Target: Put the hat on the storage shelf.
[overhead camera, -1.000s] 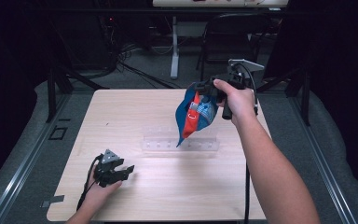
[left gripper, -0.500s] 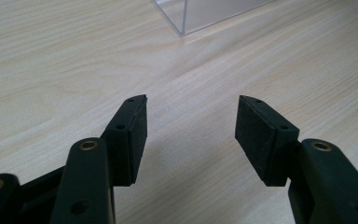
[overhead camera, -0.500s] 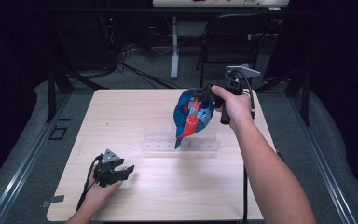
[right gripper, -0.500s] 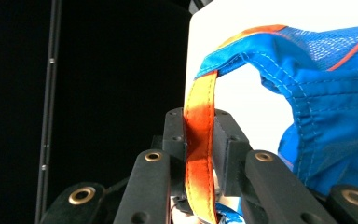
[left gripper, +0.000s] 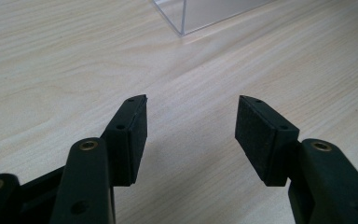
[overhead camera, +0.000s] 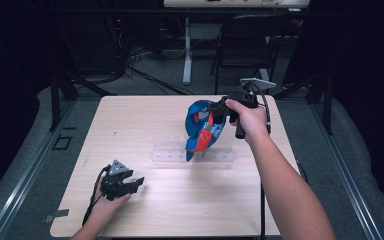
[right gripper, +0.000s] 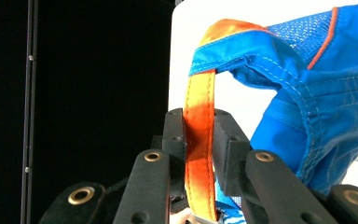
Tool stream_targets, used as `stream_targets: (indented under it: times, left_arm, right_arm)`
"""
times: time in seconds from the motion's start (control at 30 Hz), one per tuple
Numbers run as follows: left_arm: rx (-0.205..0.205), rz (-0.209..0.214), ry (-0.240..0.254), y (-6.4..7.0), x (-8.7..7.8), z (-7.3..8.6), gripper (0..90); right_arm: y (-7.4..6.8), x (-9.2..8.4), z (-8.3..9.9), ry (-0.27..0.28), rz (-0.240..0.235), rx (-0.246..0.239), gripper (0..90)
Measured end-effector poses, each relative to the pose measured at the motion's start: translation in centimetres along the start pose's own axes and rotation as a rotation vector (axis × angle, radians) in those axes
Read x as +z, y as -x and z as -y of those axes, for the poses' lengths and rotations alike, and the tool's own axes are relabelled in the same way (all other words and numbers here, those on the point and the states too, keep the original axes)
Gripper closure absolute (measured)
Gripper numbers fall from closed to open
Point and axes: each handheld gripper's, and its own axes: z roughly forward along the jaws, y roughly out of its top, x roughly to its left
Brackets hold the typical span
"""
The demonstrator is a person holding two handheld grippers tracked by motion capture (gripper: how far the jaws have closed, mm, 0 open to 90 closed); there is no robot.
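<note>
Holding the cap by its orange strap, my right tool has its jaws pressed on that strap from both sides, a grip I judge is meant to let the blue crown hang free and open downward. The cap sits right of centre in the high frame, above the clear rack on the counter, its lower tip close to or touching the rack; I cannot tell which. My guess is the rack is where the cap is to go. The right forearm reaches in from the lower right, hand wrapped round the handle, tool pointing left. My left tool rests on the counter at lower left, jaws spread and empty, well apart from the cap.
</note>
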Motion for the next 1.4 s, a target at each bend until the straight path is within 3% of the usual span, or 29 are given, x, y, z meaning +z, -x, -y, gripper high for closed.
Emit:
stream_targets:
  times: [1.4]
  left_arm:
    - [0.0, 0.004, -0.002, 0.0, 0.1, -0.1, 44.0]
  right_arm:
    - [2.6, -0.8, 0.1, -0.003, 0.126, -0.021, 74.7]
